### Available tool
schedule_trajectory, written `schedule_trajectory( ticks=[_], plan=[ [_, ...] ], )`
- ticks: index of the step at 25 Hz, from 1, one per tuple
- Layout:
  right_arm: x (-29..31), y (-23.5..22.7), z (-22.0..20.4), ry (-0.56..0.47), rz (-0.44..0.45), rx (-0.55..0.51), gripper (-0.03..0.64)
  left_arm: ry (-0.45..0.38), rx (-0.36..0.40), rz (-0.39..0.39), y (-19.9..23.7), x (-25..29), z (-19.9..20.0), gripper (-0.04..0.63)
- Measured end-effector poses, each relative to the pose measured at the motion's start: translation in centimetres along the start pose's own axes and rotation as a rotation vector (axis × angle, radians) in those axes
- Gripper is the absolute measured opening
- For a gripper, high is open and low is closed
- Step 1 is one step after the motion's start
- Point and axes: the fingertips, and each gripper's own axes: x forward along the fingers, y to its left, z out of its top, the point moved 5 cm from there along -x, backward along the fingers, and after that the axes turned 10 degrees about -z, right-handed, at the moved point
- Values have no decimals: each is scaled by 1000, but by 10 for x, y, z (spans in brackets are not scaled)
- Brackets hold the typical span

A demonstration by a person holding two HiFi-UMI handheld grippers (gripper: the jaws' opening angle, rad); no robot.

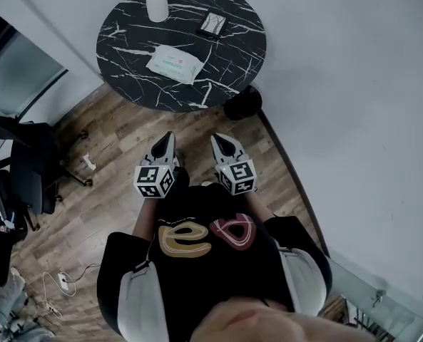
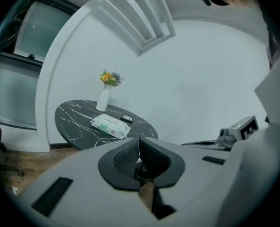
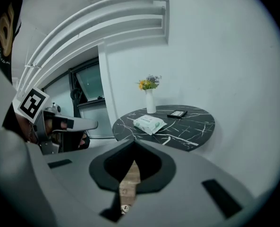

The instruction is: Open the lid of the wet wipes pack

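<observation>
A white wet wipes pack (image 1: 175, 64) with a green label lies flat on the round black marble table (image 1: 232, 63), lid closed; it also shows as the pack (image 2: 110, 126) and the pack (image 3: 149, 123). My left gripper (image 1: 165, 140) and right gripper (image 1: 221, 142) hang side by side over the wooden floor, well short of the table. Both point toward the table. The jaws of each meet at the tips, and nothing is held between them.
A white vase with yellow flowers (image 1: 155, 0) and a small dark phone-like slab (image 1: 213, 23) share the table. A black round object (image 1: 242, 102) sits on the floor by the table's near edge. An office chair (image 1: 33, 166) stands at the left; white walls at the right.
</observation>
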Motion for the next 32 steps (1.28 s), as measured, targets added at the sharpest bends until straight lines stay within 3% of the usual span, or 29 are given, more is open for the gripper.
schedule_trajectory(
  ticks=[16, 23, 32],
  plan=[
    [68, 56, 25, -7, -85, 25, 11, 36, 40, -129, 87, 18, 43, 17],
    [82, 62, 37, -14, -94, 44, 11, 34, 24, -115, 106, 16, 49, 17],
    [113, 62, 56, -18, -15, 19, 11, 9, 2, -38, 128, 21, 60, 17]
  ],
)
